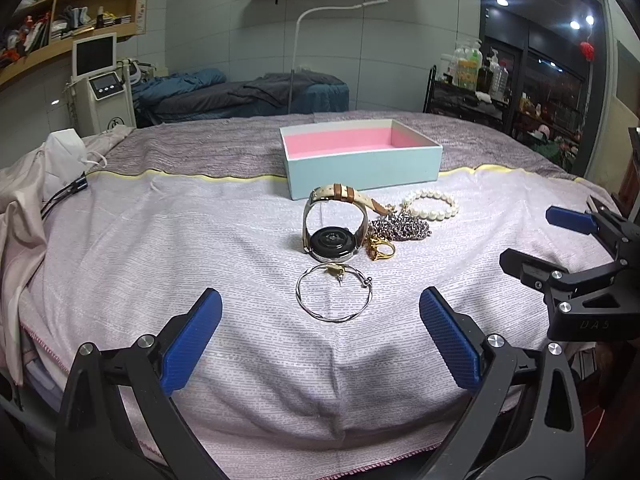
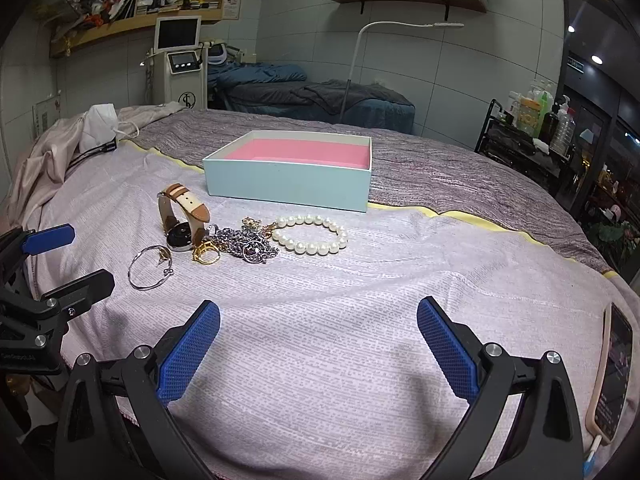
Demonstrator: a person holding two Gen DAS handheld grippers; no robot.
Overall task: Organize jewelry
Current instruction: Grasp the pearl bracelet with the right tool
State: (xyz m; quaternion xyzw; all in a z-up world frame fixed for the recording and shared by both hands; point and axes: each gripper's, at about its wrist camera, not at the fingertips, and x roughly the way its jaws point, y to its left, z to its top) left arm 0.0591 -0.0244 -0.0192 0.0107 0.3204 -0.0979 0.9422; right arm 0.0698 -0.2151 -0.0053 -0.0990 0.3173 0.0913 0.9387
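A light-blue box point(image 1: 362, 166) with a pink lining stands open on the bed; it also shows in the right wrist view point(image 2: 288, 186). In front of it lie a watch point(image 1: 331, 240) point(image 2: 180, 234), a silver bangle point(image 1: 334, 298) point(image 2: 150, 268), a gold ring point(image 1: 380, 249) point(image 2: 205, 254), a silver chain point(image 1: 402, 226) point(image 2: 248, 246) and a pearl bracelet point(image 1: 431, 205) point(image 2: 312, 235). My left gripper point(image 1: 320, 340) is open and empty, just short of the bangle. My right gripper point(image 2: 318, 344) is open and empty, well short of the pearls.
The bed is covered by a pale pink towel point(image 2: 360, 300) over a grey blanket point(image 2: 440, 168). A phone point(image 2: 612, 376) lies at the right edge. Bunched cloth and a white mask point(image 1: 64, 156) lie at the left. Each gripper shows at the side of the other's view.
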